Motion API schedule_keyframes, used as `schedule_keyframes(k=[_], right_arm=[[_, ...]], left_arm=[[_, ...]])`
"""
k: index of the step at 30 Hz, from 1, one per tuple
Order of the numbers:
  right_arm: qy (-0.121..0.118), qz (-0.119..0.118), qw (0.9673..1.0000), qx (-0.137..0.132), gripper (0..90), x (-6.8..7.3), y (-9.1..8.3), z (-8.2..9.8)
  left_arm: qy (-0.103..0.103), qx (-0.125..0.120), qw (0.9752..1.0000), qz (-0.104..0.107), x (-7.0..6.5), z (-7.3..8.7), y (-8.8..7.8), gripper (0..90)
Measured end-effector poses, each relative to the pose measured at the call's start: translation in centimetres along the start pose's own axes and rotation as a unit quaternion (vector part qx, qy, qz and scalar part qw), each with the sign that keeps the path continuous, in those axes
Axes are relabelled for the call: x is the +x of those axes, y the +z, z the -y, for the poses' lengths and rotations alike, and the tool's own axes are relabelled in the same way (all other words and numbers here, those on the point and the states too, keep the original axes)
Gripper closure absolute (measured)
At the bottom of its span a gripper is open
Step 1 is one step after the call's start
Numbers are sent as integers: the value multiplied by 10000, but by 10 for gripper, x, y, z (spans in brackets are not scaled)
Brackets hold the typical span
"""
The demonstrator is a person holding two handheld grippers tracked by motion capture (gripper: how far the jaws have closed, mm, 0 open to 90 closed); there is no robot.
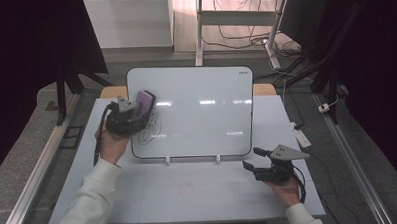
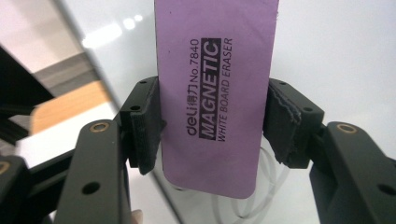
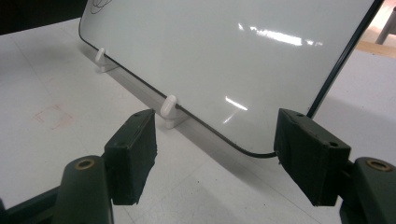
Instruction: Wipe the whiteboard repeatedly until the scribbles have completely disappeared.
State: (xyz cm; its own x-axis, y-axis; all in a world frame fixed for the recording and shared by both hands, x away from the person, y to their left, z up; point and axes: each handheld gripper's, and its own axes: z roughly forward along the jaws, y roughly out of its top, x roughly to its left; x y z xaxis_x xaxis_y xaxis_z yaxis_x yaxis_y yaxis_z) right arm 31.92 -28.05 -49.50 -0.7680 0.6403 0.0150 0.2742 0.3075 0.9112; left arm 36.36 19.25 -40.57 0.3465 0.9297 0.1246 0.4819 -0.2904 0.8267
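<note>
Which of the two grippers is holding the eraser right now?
The left gripper, clamped on the purple eraser at the whiteboard; the right gripper sits open and empty.

A purple eraser (image 2: 215, 93), rectangular with rounded corners and black print reading "MAGNETIC WHITE BOARD ERASER", is pressed against the left part of the whiteboard (image 1: 201, 112), over black scribbles (image 1: 149, 126).
</note>
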Motion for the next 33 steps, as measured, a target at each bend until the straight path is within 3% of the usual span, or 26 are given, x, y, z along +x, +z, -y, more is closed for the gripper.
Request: schedule_keyframes(k=[3, 5, 8, 12, 17, 19, 22, 25, 29, 33], right_arm=[[-7, -1, 10000, -2, 295, 0, 0, 0], [-5, -16, 10000, 1, 295, 0, 0, 0], [-26, -11, 10000, 16, 295, 1, 0, 0], [-42, -16, 10000, 10, 295, 1, 1, 0], [-53, -10, 10000, 17, 295, 1, 1, 0], [-38, -11, 10000, 17, 295, 1, 0, 0], [-19, -13, 10000, -8, 295, 0, 0, 0], [-26, 9, 10000, -1, 295, 0, 0, 0], [-24, 13, 10000, 4, 295, -1, 0, 1], [-20, 3, 10000, 3, 295, 0, 0, 0]], left_arm=[[54, 36, 10000, -68, 0, -3, 3, 415], [297, 88, 9991, -287, -8, -4, 6, 415], [618, 160, 9971, -415, -24, -5, 11, 415], [999, 259, 9941, -338, -45, -3, 15, 415], [1179, 259, 9924, -223, -61, 2, 18, 415], [1138, 246, 9931, -166, -59, 2, 17, 415], [900, 244, 9956, 19, -48, 0, 15, 415], [759, 183, 9968, -167, -35, -1, 11, 415], [527, 119, 9983, -235, -20, -1, 8, 415], [456, 100, 9985, -270, -18, -1, 9, 416]])
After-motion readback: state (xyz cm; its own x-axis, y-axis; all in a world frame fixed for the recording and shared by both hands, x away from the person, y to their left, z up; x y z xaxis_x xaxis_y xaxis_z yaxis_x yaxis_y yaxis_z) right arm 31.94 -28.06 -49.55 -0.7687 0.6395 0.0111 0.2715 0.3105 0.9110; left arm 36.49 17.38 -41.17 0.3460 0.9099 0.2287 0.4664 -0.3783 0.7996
